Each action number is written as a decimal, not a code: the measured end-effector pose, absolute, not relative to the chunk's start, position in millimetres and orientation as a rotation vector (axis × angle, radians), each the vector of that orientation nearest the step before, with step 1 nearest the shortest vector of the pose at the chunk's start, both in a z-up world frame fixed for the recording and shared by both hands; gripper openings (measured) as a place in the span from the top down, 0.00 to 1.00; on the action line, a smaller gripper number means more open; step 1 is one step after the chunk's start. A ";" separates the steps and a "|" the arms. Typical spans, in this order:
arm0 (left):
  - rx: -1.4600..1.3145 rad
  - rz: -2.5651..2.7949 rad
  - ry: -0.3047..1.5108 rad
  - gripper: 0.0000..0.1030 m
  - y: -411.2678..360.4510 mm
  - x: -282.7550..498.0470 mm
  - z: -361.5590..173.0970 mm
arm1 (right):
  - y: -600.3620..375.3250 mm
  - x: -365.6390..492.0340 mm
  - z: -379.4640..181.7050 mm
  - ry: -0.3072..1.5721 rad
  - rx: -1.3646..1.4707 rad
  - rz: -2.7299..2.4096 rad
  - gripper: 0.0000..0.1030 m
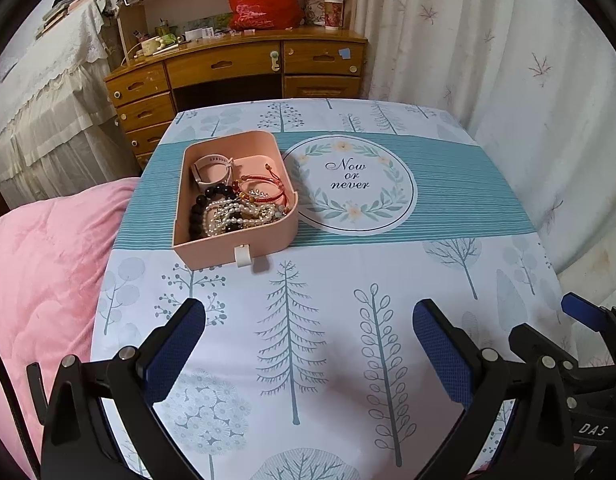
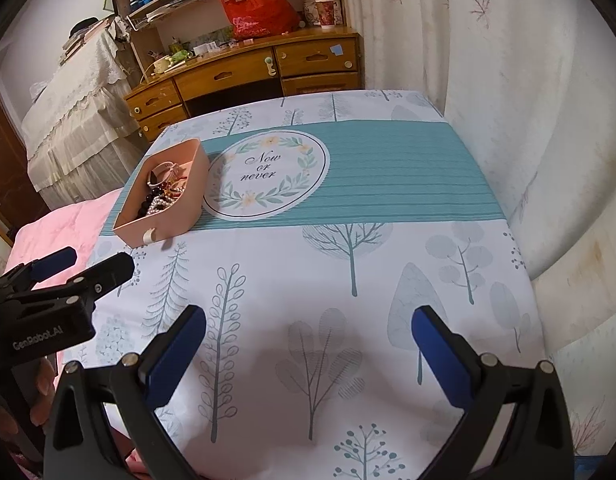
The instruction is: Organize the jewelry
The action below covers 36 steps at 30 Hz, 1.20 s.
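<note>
A counter (image 1: pixel 447 216) draped in a tree-printed cloth with a teal band and a "Now or never" wreath emblem (image 1: pixel 353 184) is seen in a bedroom. A pink tray (image 1: pixel 228 246) of tangled bracelets (image 1: pixel 236 204) is set at its left side, just beside the emblem. Both the left tool (image 1: pixel 308 352) and right tool (image 2: pixel 308 356) are held wide open and empty above the near cloth. A wooden desk (image 1: pixel 228 68), red bag (image 1: pixel 260 0) and pale curtain (image 1: pixel 487 40) are seen behind.

Left black two-finger gripper with blue pads (image 1: pixel 308 344): jaws spread wide, empty. Right black blue-padded gripper (image 2: pixel 308 348): same, level alongside.
</note>
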<state>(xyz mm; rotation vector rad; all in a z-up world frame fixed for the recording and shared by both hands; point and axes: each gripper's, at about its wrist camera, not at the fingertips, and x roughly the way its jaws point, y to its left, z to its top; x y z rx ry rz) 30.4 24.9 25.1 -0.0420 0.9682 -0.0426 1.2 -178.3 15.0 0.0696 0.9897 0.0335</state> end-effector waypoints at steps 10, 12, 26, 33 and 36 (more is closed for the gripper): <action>-0.030 -0.030 0.968 0.01 24.3 30.5 25.5 | -182.3 3.9 9.8 1.005 0.076 0.019 0.00; -0.025 -0.029 0.966 0.01 24.8 29.5 25.8 | -182.5 3.7 9.9 1.003 0.074 0.016 0.00; -0.012 -0.018 0.974 0.01 24.9 29.7 23.8 | -188.1 4.6 8.7 1.007 0.076 0.006 0.00; -0.009 -0.020 0.977 0.01 24.9 29.8 22.0 | -190.5 5.8 3.1 1.020 0.065 -0.016 0.00; -0.008 -0.017 0.975 0.01 24.8 29.7 21.8 | -191.3 6.1 1.9 1.026 0.066 -0.018 0.00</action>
